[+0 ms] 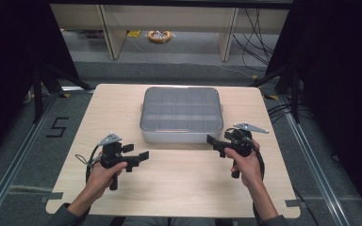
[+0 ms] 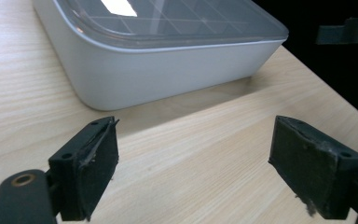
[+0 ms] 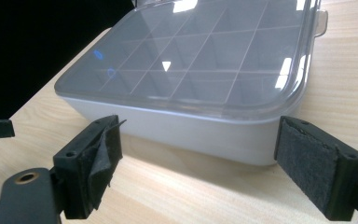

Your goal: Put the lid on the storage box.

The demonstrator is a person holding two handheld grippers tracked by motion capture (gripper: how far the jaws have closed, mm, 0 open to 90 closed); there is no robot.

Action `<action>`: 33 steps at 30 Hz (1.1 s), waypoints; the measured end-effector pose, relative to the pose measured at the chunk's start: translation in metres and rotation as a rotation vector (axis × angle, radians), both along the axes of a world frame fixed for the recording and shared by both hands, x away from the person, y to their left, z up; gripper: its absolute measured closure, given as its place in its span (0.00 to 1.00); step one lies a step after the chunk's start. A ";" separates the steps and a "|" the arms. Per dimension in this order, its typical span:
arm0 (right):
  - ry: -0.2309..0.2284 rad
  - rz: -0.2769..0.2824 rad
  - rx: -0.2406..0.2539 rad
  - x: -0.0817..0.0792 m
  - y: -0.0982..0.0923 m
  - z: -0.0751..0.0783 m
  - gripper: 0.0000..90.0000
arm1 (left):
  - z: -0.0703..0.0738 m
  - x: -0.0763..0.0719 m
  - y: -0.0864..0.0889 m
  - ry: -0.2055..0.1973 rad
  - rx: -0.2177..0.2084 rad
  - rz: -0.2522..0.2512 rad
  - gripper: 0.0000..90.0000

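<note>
So far nothing started: box lid on; left gripper, right gripper jaws spread, empty, near box.

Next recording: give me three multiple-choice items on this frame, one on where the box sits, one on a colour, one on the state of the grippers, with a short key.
1. Where does the compartment box sit on the table?
A. At the far middle, beyond both grippers
B. At the near left corner
C. Hanging over the right edge

2. What colour is the box's lower body?
A. Red
B. Pale grey-white
C. Black

3. How do the left gripper and the right gripper stand?
A. Both shut on the box
B. Left shut, right open
C. Both open, nothing between the jaws

Key: 1 A, the high view shows the box centred at the far part of the table, ahead of both hands. 2 B, both gripper views show a pale wall under the clear lid. 3 C, each gripper view shows bare table between wide-set jaws.
</note>
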State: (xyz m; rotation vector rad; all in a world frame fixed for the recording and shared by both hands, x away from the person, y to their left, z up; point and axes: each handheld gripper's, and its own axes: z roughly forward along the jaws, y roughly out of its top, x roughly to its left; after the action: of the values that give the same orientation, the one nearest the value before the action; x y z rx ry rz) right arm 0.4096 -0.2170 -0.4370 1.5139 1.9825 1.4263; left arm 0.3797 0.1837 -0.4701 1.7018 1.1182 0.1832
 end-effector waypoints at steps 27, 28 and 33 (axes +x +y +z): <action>-0.025 0.061 -0.065 -0.042 0.001 -0.019 0.18 | -0.018 -0.048 -0.014 -0.075 0.063 -0.134 0.16; -0.026 0.064 -0.072 -0.044 0.001 -0.020 0.18 | -0.017 -0.049 -0.014 -0.080 0.070 -0.137 0.16; -0.012 0.072 -0.078 -0.051 0.001 -0.024 0.18 | -0.019 -0.056 -0.015 -0.080 0.084 -0.141 0.16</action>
State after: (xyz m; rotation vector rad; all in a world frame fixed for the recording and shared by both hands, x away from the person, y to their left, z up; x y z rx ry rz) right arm 0.3583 -0.2163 -0.4615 1.4114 2.0800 1.3643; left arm 0.3241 0.1687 -0.4889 1.8247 0.9397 0.2095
